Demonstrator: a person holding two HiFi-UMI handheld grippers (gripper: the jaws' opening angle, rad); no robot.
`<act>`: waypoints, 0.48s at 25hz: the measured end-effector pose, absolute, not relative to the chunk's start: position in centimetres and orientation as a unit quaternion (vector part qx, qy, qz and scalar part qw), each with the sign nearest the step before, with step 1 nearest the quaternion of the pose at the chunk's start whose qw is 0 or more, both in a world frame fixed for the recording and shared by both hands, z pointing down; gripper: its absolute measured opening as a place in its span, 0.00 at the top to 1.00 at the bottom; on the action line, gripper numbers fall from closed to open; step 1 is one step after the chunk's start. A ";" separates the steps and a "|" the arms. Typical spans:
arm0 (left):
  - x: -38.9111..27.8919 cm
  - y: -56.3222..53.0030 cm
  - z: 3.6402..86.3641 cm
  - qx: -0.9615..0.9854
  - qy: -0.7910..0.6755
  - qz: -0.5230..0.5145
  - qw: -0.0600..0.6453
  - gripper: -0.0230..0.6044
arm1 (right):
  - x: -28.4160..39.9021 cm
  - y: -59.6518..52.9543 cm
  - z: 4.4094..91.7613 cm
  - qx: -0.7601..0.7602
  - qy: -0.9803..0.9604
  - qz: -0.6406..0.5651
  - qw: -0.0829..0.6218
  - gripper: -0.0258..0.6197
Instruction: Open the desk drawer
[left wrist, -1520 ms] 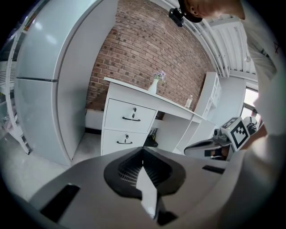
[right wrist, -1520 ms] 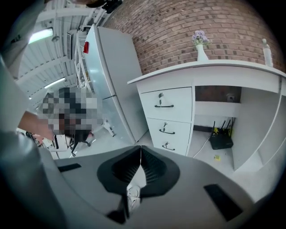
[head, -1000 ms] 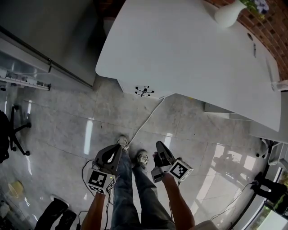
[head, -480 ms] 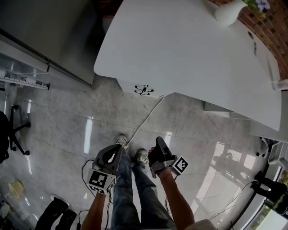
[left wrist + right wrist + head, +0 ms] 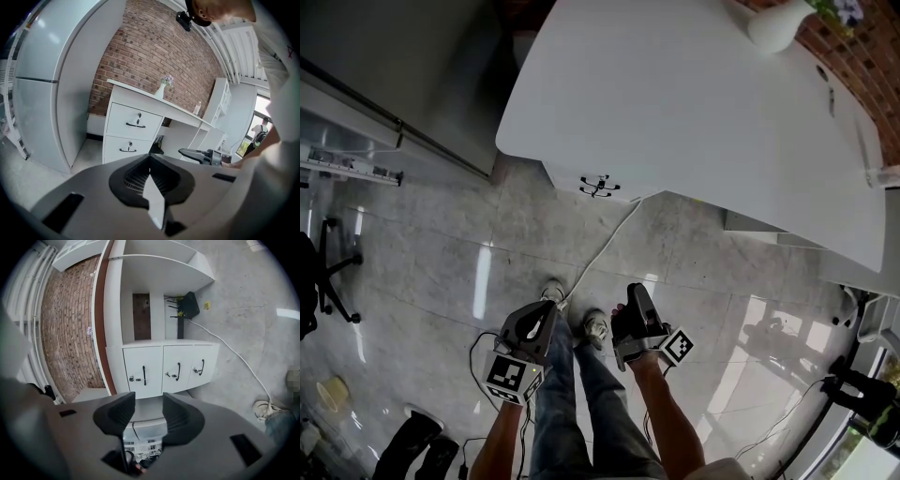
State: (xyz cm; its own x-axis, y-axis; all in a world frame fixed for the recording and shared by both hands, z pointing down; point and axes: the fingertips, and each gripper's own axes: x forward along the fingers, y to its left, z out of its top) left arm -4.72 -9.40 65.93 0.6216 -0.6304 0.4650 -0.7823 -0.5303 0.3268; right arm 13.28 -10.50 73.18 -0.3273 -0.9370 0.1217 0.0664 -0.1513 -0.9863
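Lining up first: right claw just popped open, empty, left claw closed; approach the black drawer handle on the white table squarely.

Closed fingers before white desk drawers

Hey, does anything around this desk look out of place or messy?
Mostly tidy: the desk drawers sit shut and the vase stands upright. The one odd thing is a white cable trailing loose across the floor from under the desk toward the person's shoes, possibly a trip hazard.
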 end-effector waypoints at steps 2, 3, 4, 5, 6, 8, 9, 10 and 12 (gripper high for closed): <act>-4.8 -9.4 65.9 0.863 -0.408 0.146 0.260 0.94 | 13.2 -10.5 73.4 -0.426 0.517 -0.628 0.396 0.68; -4.8 -9.5 65.9 0.863 -0.408 0.146 0.261 0.94 | 13.1 -10.6 73.5 -0.427 0.519 -0.627 0.394 0.68; -4.8 -9.6 65.9 0.862 -0.409 0.145 0.261 0.94 | 13.1 -10.8 73.6 -0.428 0.520 -0.627 0.392 0.68; -4.8 -9.7 65.8 0.862 -0.409 0.145 0.262 0.94 | 13.0 -11.2 73.7 -0.428 0.520 -0.627 0.391 0.68; -4.8 -9.8 65.8 0.862 -0.410 0.145 0.263 0.94 | 13.0 -11.6 73.9 -0.429 0.519 -0.627 0.391 0.68; -4.8 -10.1 65.7 0.862 -0.410 0.143 0.263 0.94 | 13.1 -12.8 74.2 -0.433 0.517 -0.625 0.394 0.68; -4.9 -10.2 65.6 0.862 -0.410 0.143 0.263 0.94 | 13.1 -13.5 74.5 -0.435 0.515 -0.624 0.395 0.68; -5.1 -10.4 65.6 0.861 -0.411 0.142 0.264 0.94 | 13.2 -14.3 74.7 -0.437 0.515 -0.622 0.397 0.68; -5.4 -10.6 65.5 0.860 -0.413 0.140 0.266 0.94 | 13.2 -16.1 75.0 -0.438 0.519 -0.617 0.397 0.68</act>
State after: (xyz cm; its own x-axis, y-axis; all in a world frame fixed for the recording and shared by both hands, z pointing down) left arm -5.39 -10.62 65.54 0.6195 -0.6362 0.4598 -0.7847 -0.5169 0.3422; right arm 13.22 -16.06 75.04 -0.3013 -0.9449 0.1282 0.0362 -0.1456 -0.9887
